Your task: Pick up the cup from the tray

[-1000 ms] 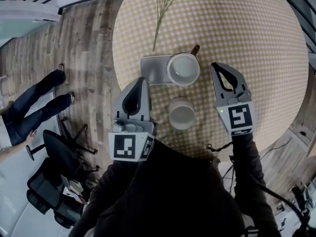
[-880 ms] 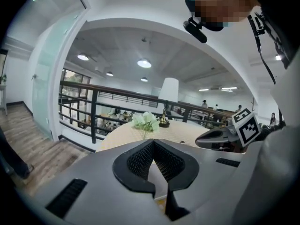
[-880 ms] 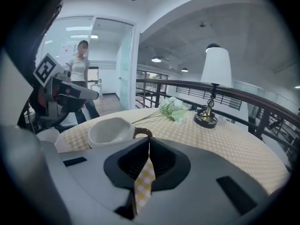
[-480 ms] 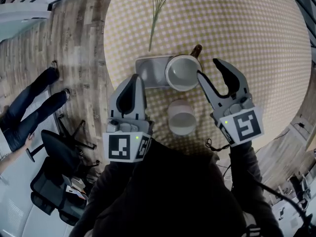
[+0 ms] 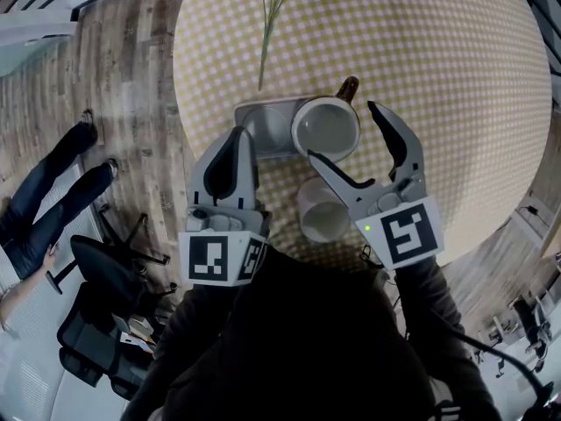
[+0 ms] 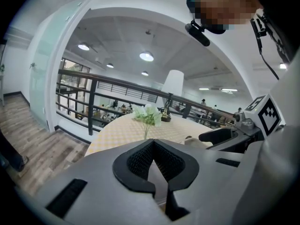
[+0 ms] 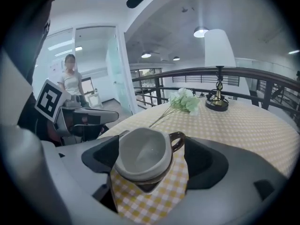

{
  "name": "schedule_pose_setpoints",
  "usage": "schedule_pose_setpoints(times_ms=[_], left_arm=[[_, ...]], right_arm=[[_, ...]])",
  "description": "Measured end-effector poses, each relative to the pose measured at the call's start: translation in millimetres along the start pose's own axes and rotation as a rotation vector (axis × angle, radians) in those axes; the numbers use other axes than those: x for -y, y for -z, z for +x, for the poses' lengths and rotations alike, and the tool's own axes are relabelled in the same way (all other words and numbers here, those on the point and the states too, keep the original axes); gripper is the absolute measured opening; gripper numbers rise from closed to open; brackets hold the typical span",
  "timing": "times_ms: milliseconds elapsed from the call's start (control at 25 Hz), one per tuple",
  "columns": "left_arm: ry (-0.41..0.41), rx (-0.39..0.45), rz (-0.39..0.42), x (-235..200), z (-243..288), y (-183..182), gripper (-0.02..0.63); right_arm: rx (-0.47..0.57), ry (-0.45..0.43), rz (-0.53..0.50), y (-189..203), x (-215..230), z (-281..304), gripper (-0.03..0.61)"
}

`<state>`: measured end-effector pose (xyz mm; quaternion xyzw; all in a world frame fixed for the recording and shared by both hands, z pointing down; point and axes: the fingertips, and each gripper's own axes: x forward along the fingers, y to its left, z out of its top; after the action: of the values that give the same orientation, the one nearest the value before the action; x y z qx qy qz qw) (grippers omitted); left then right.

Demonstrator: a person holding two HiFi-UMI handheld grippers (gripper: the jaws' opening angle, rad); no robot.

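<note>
Floor: a person's legs [image 5: 48, 187] in dark trousers stand at 9 o'clock of the desk [image 5: 456, 77]. A black office chair [image 5: 92, 274] is at 7 o'clock of it.
Left tool [image 5: 238, 139]: clenched, jaws together on nothing. Its tip is near the tray's near-left corner, well clear of the cup.
Tray [image 5: 261, 123]: grey, on the yellow-checked cloth at the desk's 8 o'clock side. It carries the cup on its right end.
Flower sprig [image 5: 267, 33]: lies on the cloth at 12 o'clock of the tray, stem end pointing at it.
Cup [image 5: 326, 128]: upright on the tray, brown handle at 1 o'clock. Its pale inside shows down to the bottom.
Second cup [image 5: 323, 210]: white and upright, off the tray at 6 o'clock of the first cup. It stands just under the right tool's left jaw.
Right tool [image 5: 345, 133]: released. Its jaws have just been opening and stand wide at 7 and 2 o'clock of the cup, which is between them and not pressed.
Lamp [image 7: 218, 55]: white shade on a dark base, at the far side of the desk in the right gripper view.
</note>
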<state>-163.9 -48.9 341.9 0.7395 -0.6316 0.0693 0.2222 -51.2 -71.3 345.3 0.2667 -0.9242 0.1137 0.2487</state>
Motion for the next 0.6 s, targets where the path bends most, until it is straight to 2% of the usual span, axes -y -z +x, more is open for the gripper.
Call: schedule_pose_setpoints(times_ms=[240,440,520,600], left_arm=[[0.007,-0.002,-0.024,-2.6,0.4,-4.7,0.005],[0.001,0.002,-0.038,-9.1,0.9,0.6,0.005],[-0.004,0.002,-0.042,-12.2,-2.1,5.9,0.006],[-0.014,-0.002,-0.048,-17.7,-2.0,9.7,0.005]], right_arm=[[-0.058,-0.045,0.046,-3.9,-4.0,2.6,0.410],[-0.028,-0.070,0.047,-13.5,13.9,-10.9,0.408],[-0.034,-0.124,-0.060,-9.0,21.2,-19.1,0.408],[-0.077,-0.172,-0.219,-1.0,30.2,-19.2,0.407]])
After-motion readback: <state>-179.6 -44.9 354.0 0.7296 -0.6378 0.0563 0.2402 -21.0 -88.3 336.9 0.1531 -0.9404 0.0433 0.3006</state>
